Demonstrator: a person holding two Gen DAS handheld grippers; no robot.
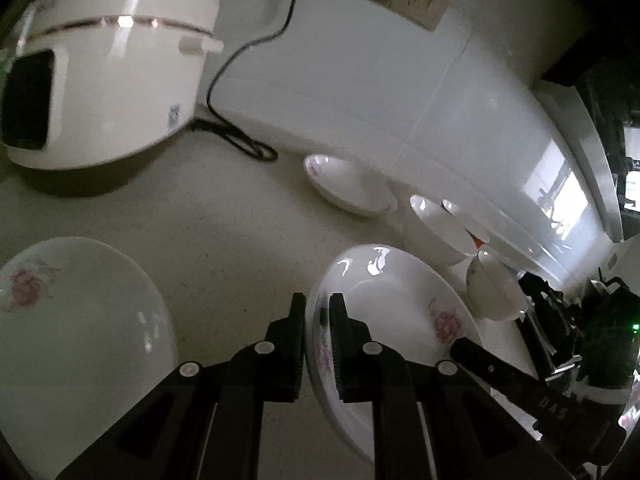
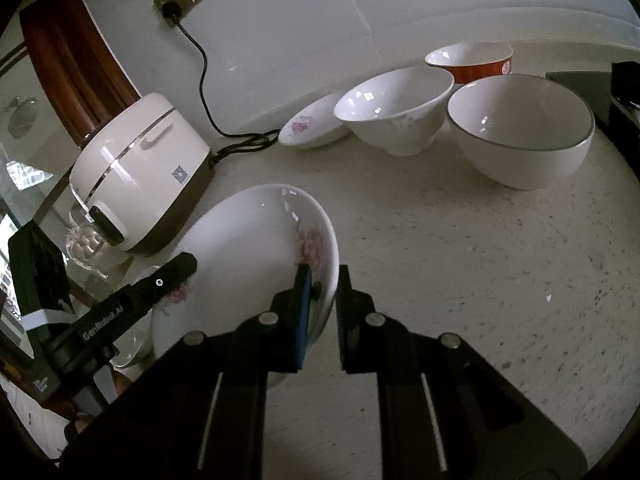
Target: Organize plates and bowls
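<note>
Item: floral plate [image 2: 256, 248], white with pink flower prints, shallow and deep-welled. Held at two points of its rim and tilted, apparently clear of the countertop [image 2: 460, 280]. Right gripper [image 2: 324, 280] is clamped narrow on the plate's near right rim, one finger inside the well and one outside. Left gripper [image 1: 318, 308] is likewise pinched tight on the opposite rim.

Second floral plate [image 1: 76, 320]: lies flat on the counter, left of the left gripper, well apart; a likely stacking place.

Small floral dish [image 2: 308, 126]: ahead of the right gripper, by the wall, touching or just beside the white footed bowl [image 2: 394, 110].

Grey-rimmed bowl [image 2: 524, 128] and red bowl [image 2: 470, 62]: ahead and to the right, standing loose.

Rice cooker [image 2: 144, 168]: ahead-left, plugged in by a black cord [image 2: 204, 80].

Progress: early. No stack visible; one plate in transit, bowls and dish unsorted.
</note>
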